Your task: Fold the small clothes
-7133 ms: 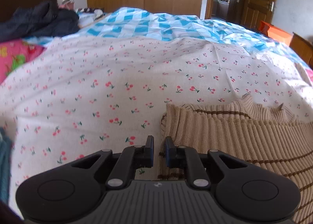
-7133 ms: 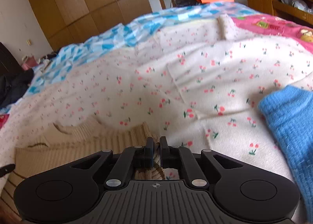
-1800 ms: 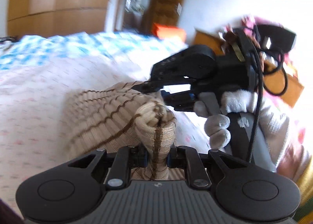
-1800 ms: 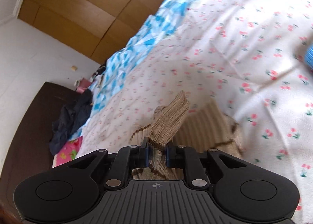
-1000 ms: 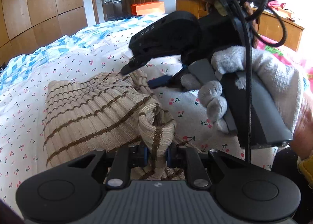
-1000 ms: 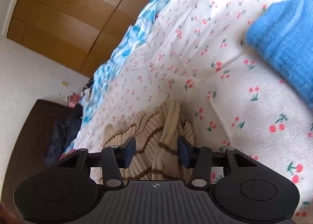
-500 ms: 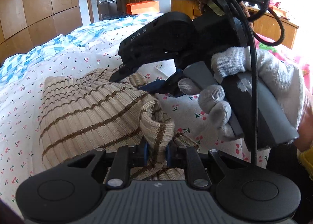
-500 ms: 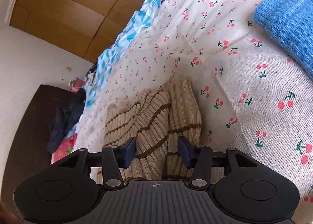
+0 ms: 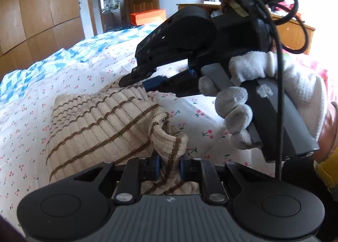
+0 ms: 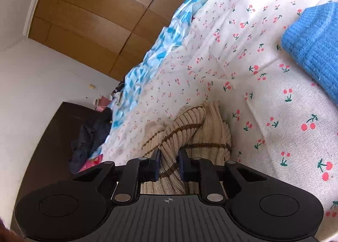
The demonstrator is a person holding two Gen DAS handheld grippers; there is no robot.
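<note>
A beige ribbed sweater with brown stripes (image 9: 95, 127) lies folded over on the cherry-print bedsheet (image 9: 25, 119). My left gripper (image 9: 169, 166) is shut on a bunched corner of the sweater near the camera. My right gripper (image 9: 137, 82), held in a white-gloved hand, reaches over the sweater's far edge. In the right wrist view, the right gripper (image 10: 168, 166) has closed on a raised fold of the sweater (image 10: 190, 134).
A blue knit garment (image 10: 314, 45) lies on the sheet at the right. A blue checked quilt (image 10: 160, 51) covers the far side of the bed. Dark clothes (image 10: 88, 140) are piled by the dark headboard. Wooden wardrobes (image 10: 95, 13) stand behind.
My right gripper, open half a second ago, has closed on a fold of the sweater. My left gripper has kept its hold on the bunched corner, hardly moving.
</note>
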